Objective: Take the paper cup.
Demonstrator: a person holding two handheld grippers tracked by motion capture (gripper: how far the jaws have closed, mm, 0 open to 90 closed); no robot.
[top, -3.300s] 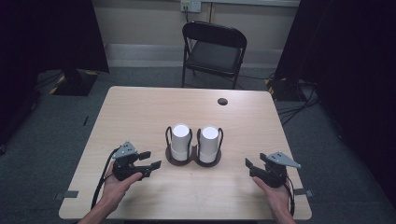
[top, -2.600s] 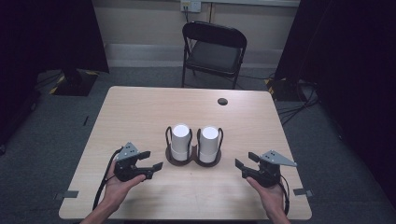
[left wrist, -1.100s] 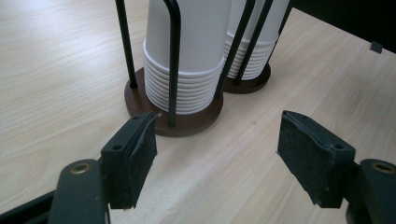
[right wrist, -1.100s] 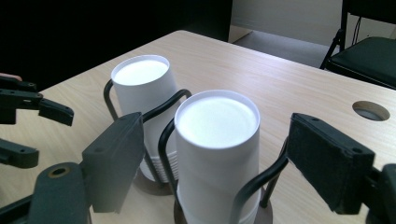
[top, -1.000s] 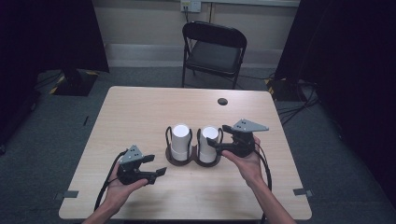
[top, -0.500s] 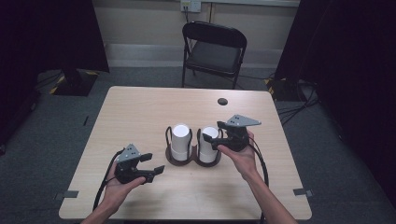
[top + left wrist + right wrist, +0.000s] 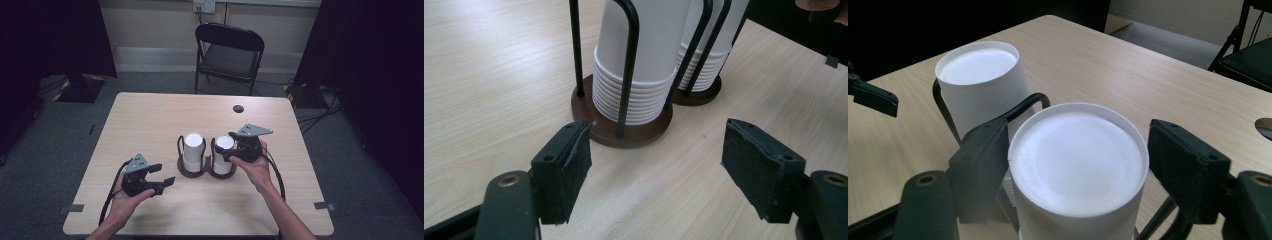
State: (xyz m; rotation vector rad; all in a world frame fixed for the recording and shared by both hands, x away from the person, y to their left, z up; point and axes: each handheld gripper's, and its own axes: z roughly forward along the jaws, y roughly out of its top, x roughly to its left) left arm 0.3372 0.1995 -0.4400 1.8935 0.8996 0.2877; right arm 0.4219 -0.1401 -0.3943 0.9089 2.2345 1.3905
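Two stacks of upturned white paper cups stand in a black wire holder (image 7: 192,172) with brown round bases at the table's middle. My right gripper (image 7: 227,146) reaches the top of the right stack (image 7: 223,161) from the right. Its jaws have just been closing, and in the right gripper view the top cup (image 7: 1078,165) sits between the pads of the right gripper (image 7: 1079,172), which stand just beside its rim without clearly pressing. The left stack (image 7: 980,75) is beyond it. My left gripper (image 7: 164,174) rests open near the front left, aimed at the holder's base (image 7: 634,132), nothing between its pads (image 7: 574,160).
The light wooden table (image 7: 150,120) has a small dark round hole (image 7: 238,108) at the back right. A black folding chair (image 7: 227,50) stands behind the far edge. Cables trail from both grippers toward the front edge.
My right gripper has moved left and down from beside the right stack until its jaws straddle the top cup, and they have narrowed. The left hand stays put.
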